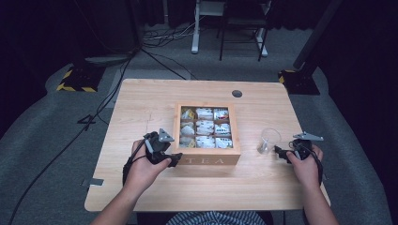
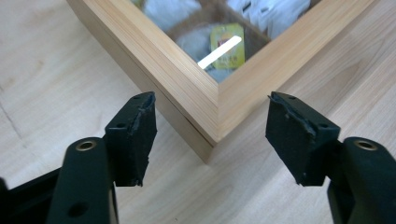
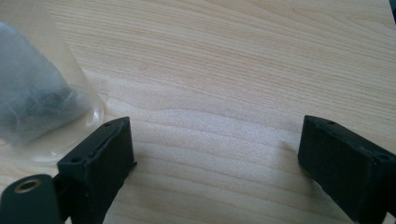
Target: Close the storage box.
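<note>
From above, the wooden tea box (image 1: 206, 133) sits mid-desk (image 1: 141, 101), the left claw (image 1: 174, 160) at its near-left corner, the glass (image 1: 269, 140) just beside the right claw (image 1: 278, 151).

Left gripper view: spread jaws flank the box corner, untouched.

Right gripper view: jaws spread, nothing between; glass holds a teabag (image 3: 28, 102).

A pale wooden surface (image 1: 141, 98) with rounded corners and a round cable hole (image 1: 237, 93) near its far edge stands on grey carpet (image 1: 42, 131). Black cables (image 1: 112, 89) trail across the floor past its far left corner. Yellow-and-black striped stand bases (image 1: 75, 79) sit off both far corners. Beyond, white furniture legs (image 1: 195, 33) rise into a dark room.
</note>
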Available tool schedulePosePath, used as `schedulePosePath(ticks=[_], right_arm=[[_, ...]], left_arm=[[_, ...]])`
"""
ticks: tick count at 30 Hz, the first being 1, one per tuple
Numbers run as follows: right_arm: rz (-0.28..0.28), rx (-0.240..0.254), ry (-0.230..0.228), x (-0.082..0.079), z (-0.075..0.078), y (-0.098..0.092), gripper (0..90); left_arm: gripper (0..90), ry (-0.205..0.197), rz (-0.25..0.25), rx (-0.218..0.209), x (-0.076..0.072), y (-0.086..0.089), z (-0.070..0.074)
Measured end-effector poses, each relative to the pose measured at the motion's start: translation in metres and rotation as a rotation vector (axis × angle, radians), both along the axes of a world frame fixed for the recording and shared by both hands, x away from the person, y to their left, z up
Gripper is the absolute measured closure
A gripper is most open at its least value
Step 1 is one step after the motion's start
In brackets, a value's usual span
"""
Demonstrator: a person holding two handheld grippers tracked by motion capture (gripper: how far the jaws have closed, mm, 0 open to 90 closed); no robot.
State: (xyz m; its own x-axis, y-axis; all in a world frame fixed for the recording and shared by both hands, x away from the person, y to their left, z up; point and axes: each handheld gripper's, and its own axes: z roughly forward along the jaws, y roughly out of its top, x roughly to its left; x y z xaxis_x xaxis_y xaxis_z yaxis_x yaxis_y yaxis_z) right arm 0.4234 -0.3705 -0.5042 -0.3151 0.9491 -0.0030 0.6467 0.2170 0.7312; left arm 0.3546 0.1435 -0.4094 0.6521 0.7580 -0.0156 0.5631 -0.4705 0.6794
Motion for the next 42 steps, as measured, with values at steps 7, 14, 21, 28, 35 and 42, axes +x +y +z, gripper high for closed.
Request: schedulePosePath(ticks=[7,14,21,28,35,42], right_arm=[[0.005,-0.001,-0.001,0.0,0.0,0.0,10.7],[0.011,-0.002,0.003,0.001,0.0,0.0,10.5],[0.01,-0.002,0.001,0.001,0.0,0.001,10.3],[0.012,-0.004,0.0,0.002,0.0,0.001,10.2],[0.02,-0.003,0.002,0.003,0.0,0.002,10.1],[0.02,-0.003,0.002,0.003,0.0,0.002,10.1]], left_arm=[[27.9,-0.11,-0.001,-0.061,-0.001,0.024,0.01],[25.3,-0.158,0.025,-0.056,0.007,0.059,0.011],[21.3,-0.141,0.082,-0.069,0.02,0.085,-0.001],[21.3,-0.065,0.143,-0.071,0.036,0.103,-0.024],[22.3,-0.093,0.195,-0.01,0.048,0.118,-0.045],[22.1,-0.065,0.212,0.015,0.056,0.129,-0.063]])
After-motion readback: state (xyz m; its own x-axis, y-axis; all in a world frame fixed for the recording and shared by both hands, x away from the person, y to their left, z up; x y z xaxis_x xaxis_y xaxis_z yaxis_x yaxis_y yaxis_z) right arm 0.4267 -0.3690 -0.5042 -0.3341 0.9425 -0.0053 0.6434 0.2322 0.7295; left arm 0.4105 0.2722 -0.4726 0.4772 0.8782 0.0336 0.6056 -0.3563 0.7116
